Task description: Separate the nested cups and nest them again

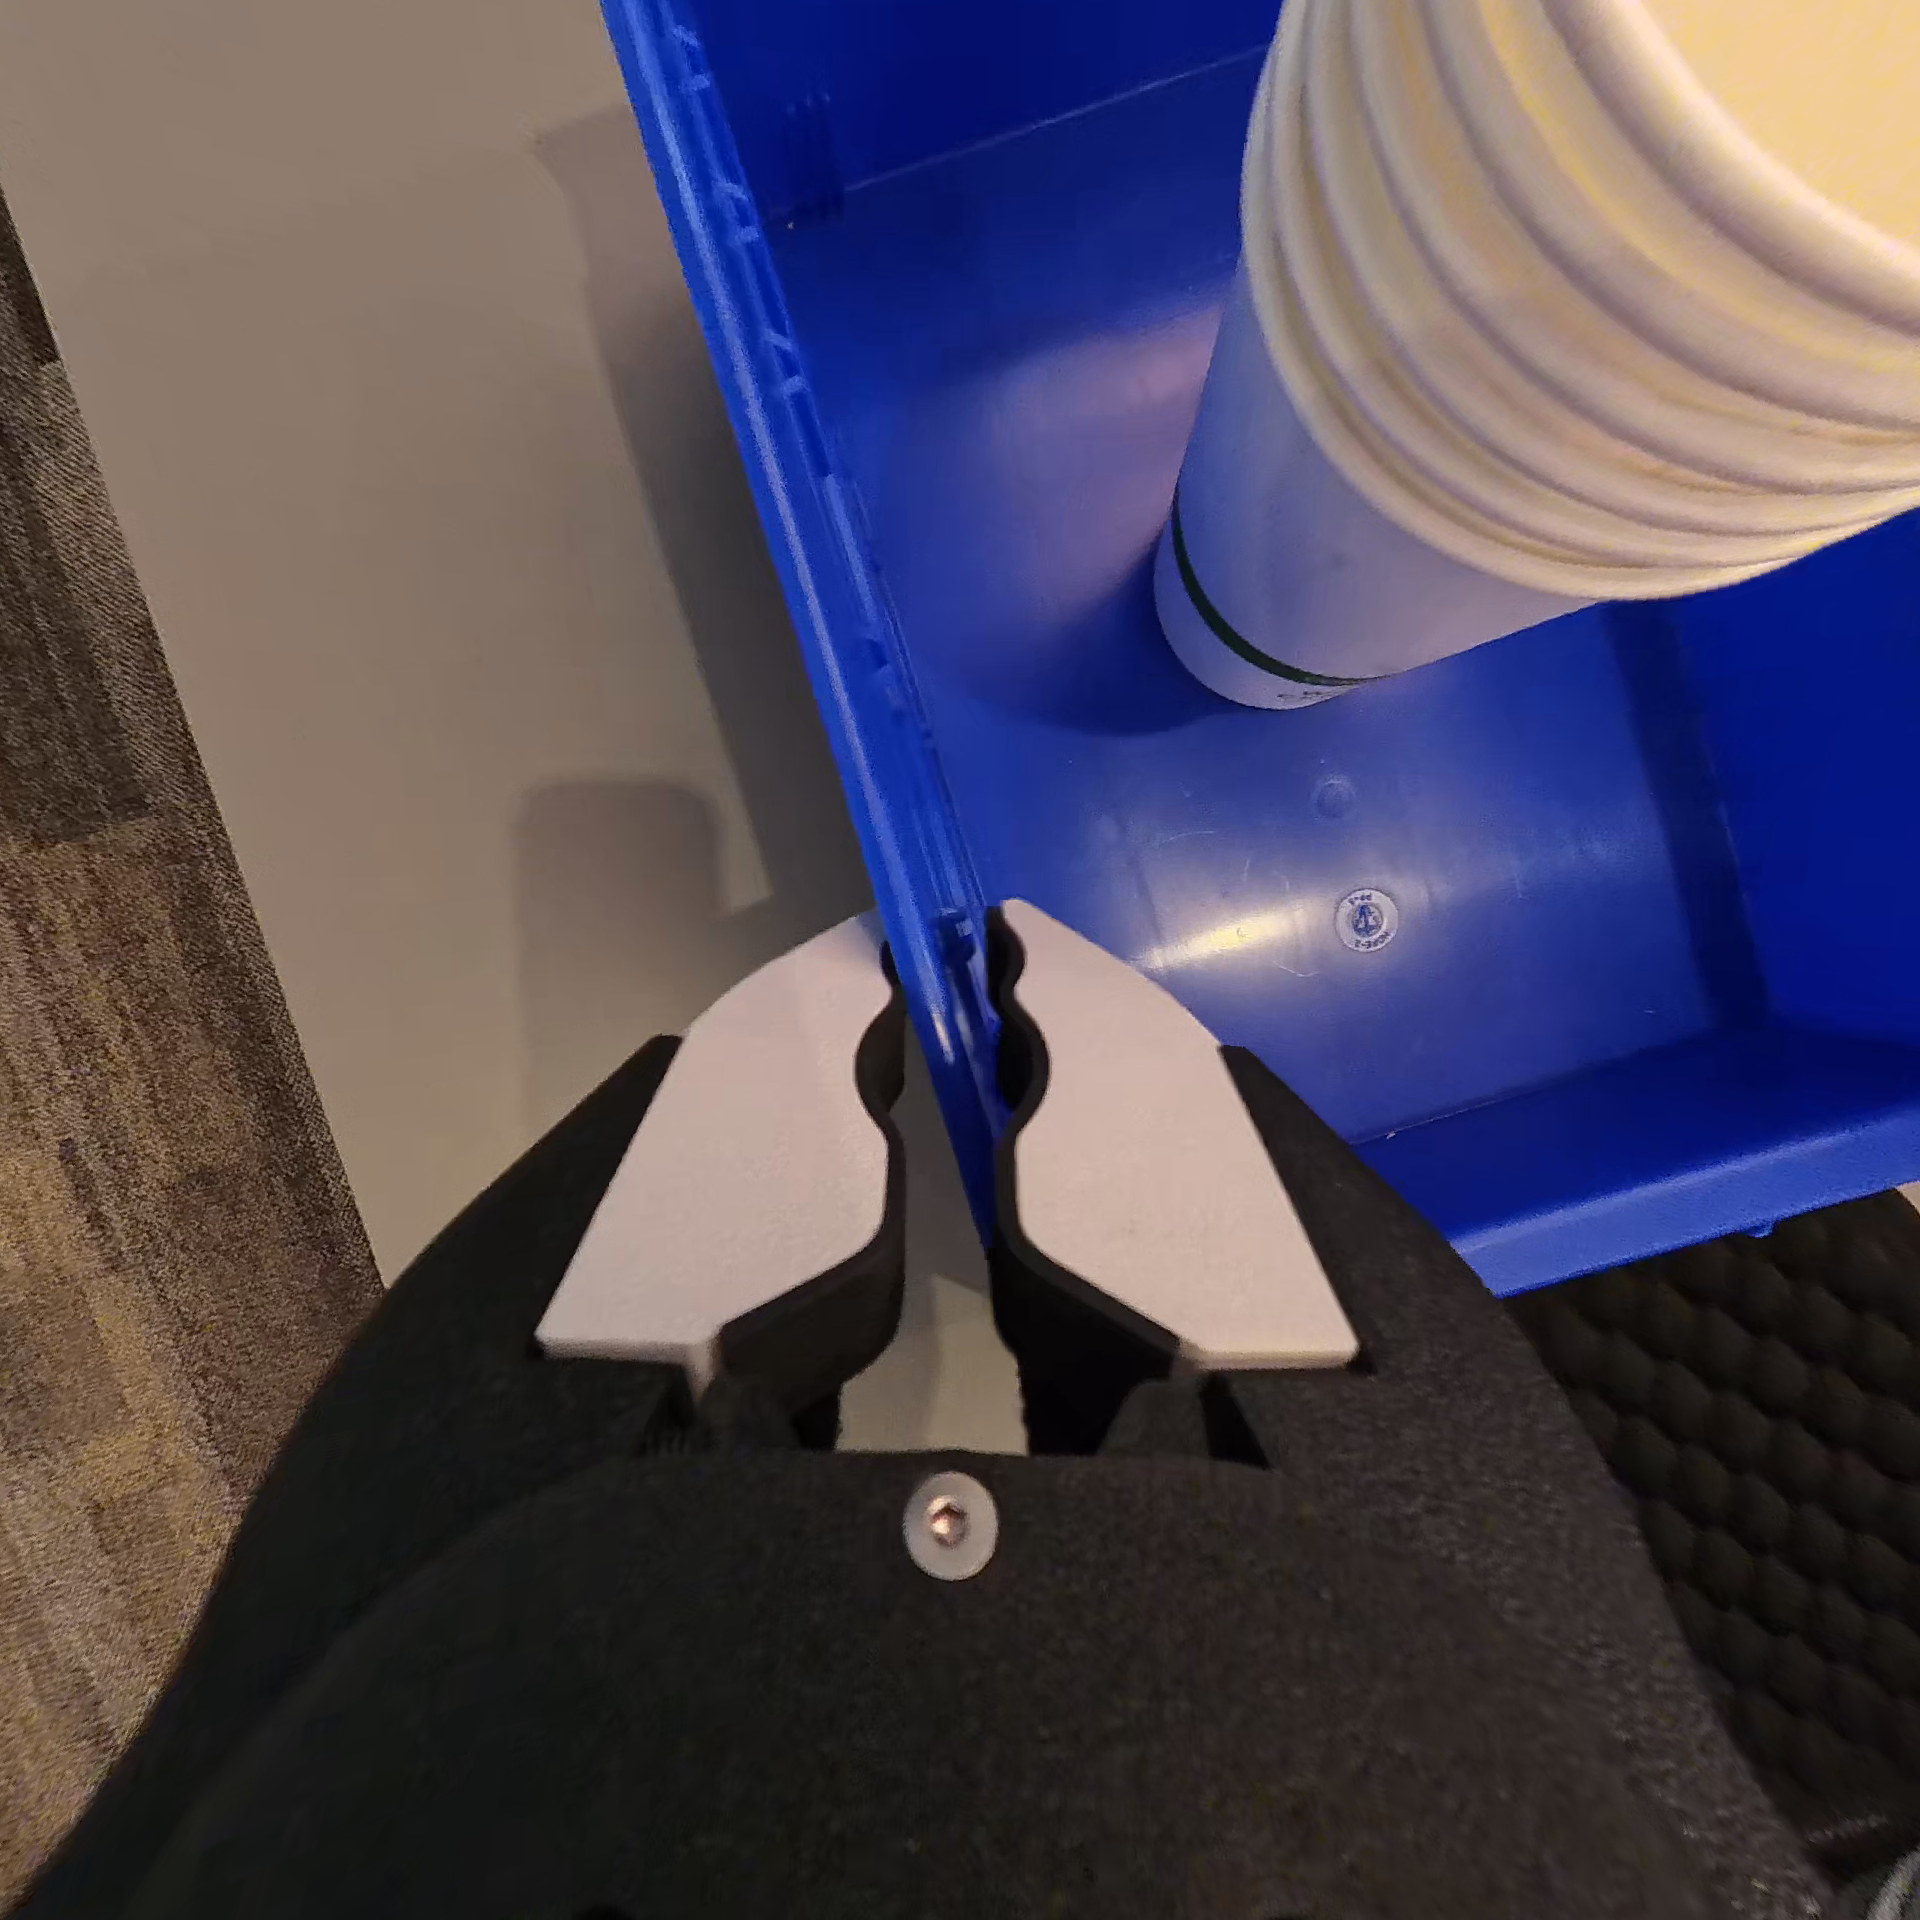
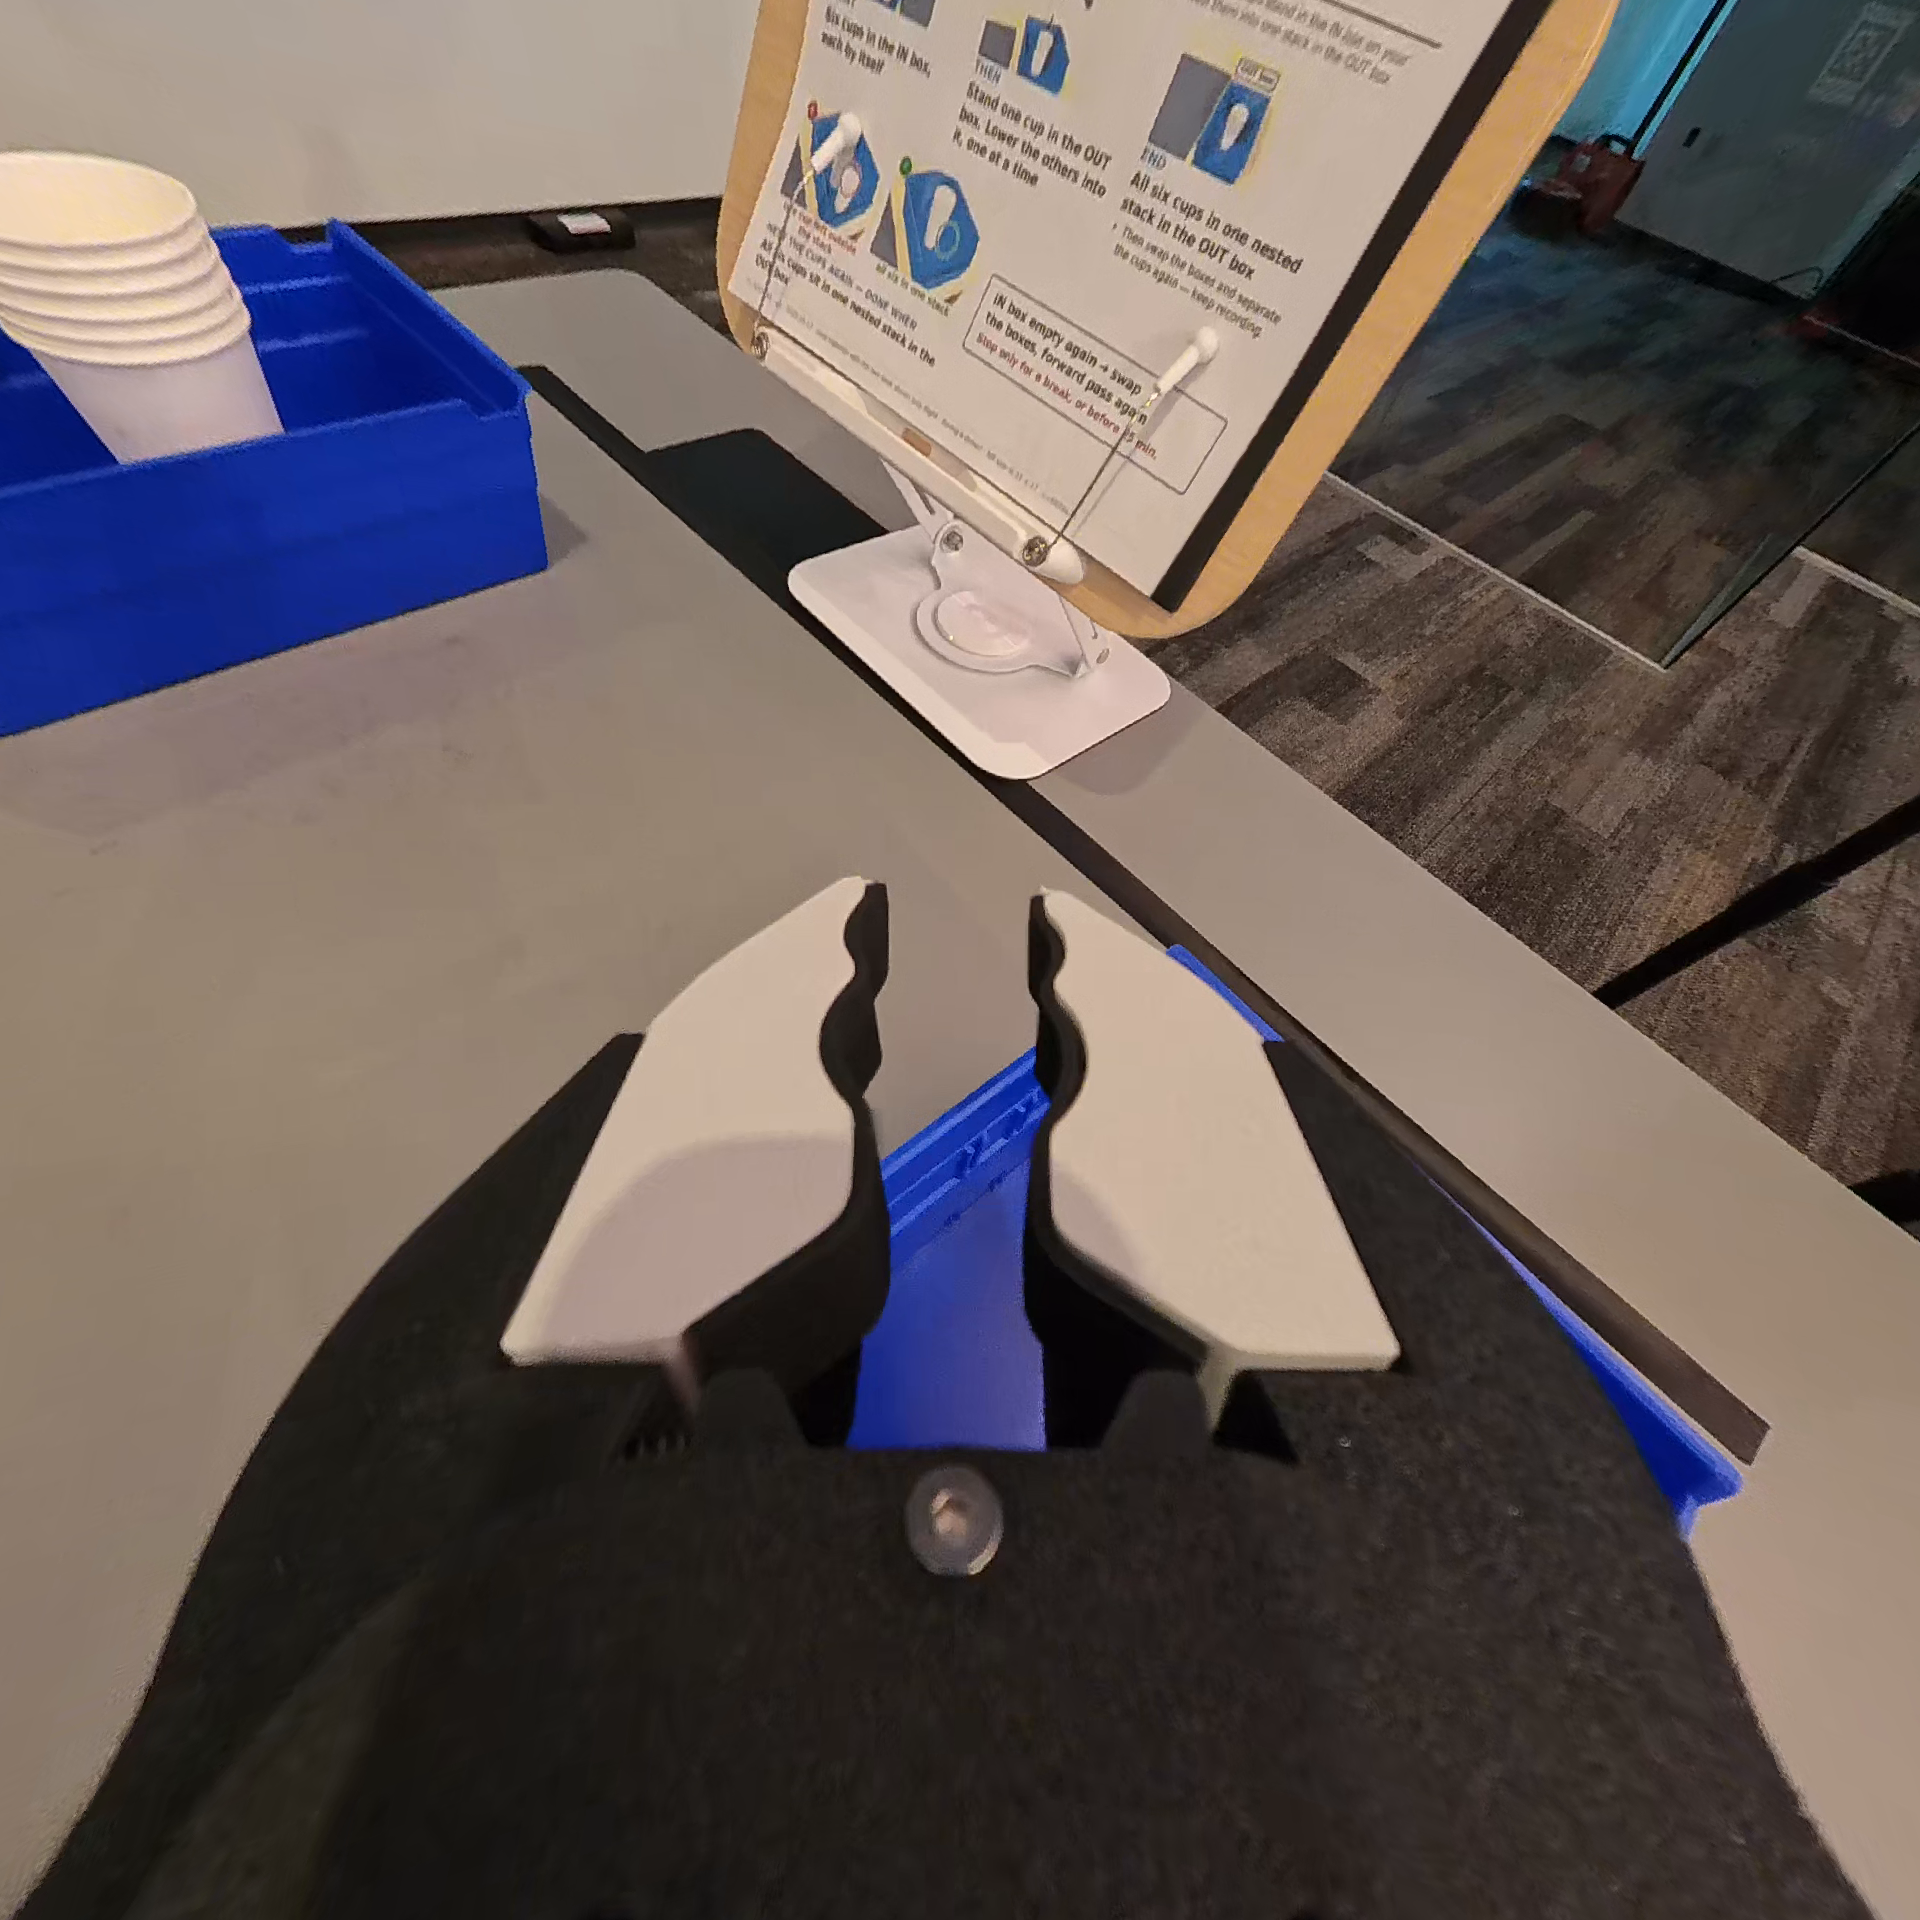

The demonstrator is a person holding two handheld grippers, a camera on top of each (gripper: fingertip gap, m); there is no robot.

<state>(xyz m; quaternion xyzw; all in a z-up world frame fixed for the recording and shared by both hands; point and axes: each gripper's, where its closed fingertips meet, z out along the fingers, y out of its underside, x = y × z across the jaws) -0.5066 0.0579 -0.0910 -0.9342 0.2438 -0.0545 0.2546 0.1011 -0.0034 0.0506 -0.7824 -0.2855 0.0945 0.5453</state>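
Note:
A stack of several nested white paper cups point(image 1: 1507, 364) stands upright inside a blue box point(image 1: 1455, 831). My left gripper point(image 1: 940, 925) straddles that box's left wall near its front corner, with the jaws closed on the wall. In the right wrist view the same cup stack point(image 2: 135, 301) and its blue box point(image 2: 312, 520) sit at the far left of the grey table point(image 2: 416, 883). My right gripper point(image 2: 956, 899) is open and empty, hovering over a second blue box point(image 2: 956, 1299) whose rim crosses under the gap between the fingers.
An instruction board on a white stand point(image 2: 1039, 260) sits at the table's far right edge. A black honeycomb mat point(image 1: 1714, 1455) lies by the near box end. Carpet floor point(image 1: 104, 935) lies past the table's left edge, and also on the right point(image 2: 1558, 520).

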